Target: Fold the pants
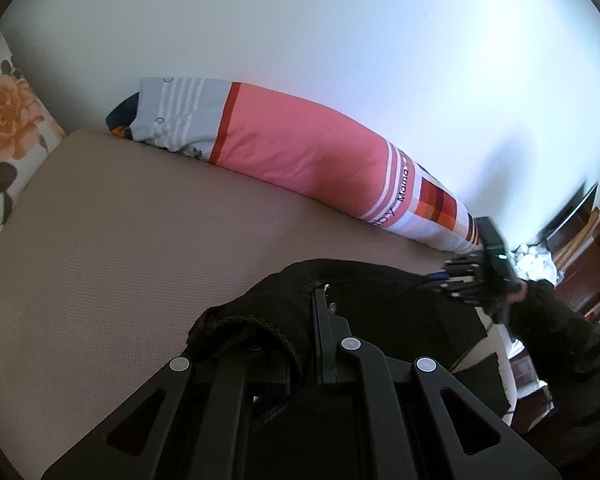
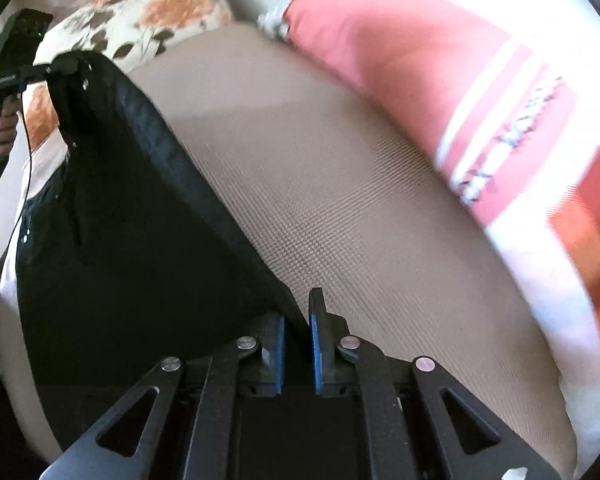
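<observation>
- Beige woven mattress (image 2: 340, 184) carries black fabric pants (image 2: 120, 240), beside long pink striped bolster (image 1: 300, 148).
- Left claw (image 1: 300, 320) pinches one pants corner.
- Right claw (image 2: 298, 320) pinches the other edge.

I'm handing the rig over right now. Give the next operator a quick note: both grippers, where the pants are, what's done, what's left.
Left gripper: shut on a bunched edge of the black pants.
Right gripper: jaws close together with the pants' ribbed edge between them; grip looks taken.
Pants: black, stretched between the two grippers, lifted at the left one, over the tan mattress. Pink bolster lies along the wall; floral pillow is at the end.
Done: both edges picked up.
Left: no fold visible yet; lay flat, fold, smooth.
</observation>
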`<state>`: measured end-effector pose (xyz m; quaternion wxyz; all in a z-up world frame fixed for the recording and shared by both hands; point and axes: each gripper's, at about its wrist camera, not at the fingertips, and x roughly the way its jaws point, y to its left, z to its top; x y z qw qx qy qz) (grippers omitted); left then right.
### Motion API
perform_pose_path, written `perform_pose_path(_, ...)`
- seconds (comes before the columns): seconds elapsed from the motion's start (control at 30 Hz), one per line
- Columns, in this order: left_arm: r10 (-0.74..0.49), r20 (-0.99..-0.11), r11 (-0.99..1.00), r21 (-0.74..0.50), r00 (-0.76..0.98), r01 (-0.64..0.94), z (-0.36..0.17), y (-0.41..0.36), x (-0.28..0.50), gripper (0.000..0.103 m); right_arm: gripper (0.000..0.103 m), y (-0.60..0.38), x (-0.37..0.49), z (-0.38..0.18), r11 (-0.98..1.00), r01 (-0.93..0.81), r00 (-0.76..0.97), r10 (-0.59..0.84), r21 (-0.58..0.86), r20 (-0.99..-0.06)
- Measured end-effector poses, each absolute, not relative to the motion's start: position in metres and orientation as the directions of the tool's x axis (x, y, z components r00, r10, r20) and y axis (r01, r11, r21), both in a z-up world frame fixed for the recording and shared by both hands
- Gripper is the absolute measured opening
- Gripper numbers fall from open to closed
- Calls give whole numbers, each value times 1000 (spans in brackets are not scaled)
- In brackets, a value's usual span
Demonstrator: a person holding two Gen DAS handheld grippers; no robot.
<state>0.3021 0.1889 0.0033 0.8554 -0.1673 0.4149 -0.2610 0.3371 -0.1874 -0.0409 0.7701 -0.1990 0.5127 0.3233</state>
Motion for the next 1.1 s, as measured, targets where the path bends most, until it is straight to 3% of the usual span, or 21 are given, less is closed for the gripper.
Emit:
perform_pose_path(0.2,-582,-626,812,-484,520,326,16,193,271,8,8,-181,259,-1,767,-638,402,248,-75,-881)
perform_pose_path(0.47,-592,-648,805,-460,478,374,10,207,187,10,7,-199,152,15,799,-601,413,295,-15,-862)
perform_pose_path(0.63,-579,-713,813,-470,395,344,-28,219,141,13,7,-192,103,-10,801,-589,319,349,105,-881)
perform_pose_path(0.83,-508,-817,853,-434,272,290,-88,224,113,19,7,-173,78,-73,793,-591,190,314,147,-930)
perform_pose_path(1.03,-481,-833,866,-404,273,294,-78,221,100,26,7,-163,81,-90,809,-574,179,280,131,-943)
perform_pose_path(1.1,-453,-849,879,-375,271,295,-72,219,95,38,8,-162,79,-90,809,-575,186,275,123,-943)
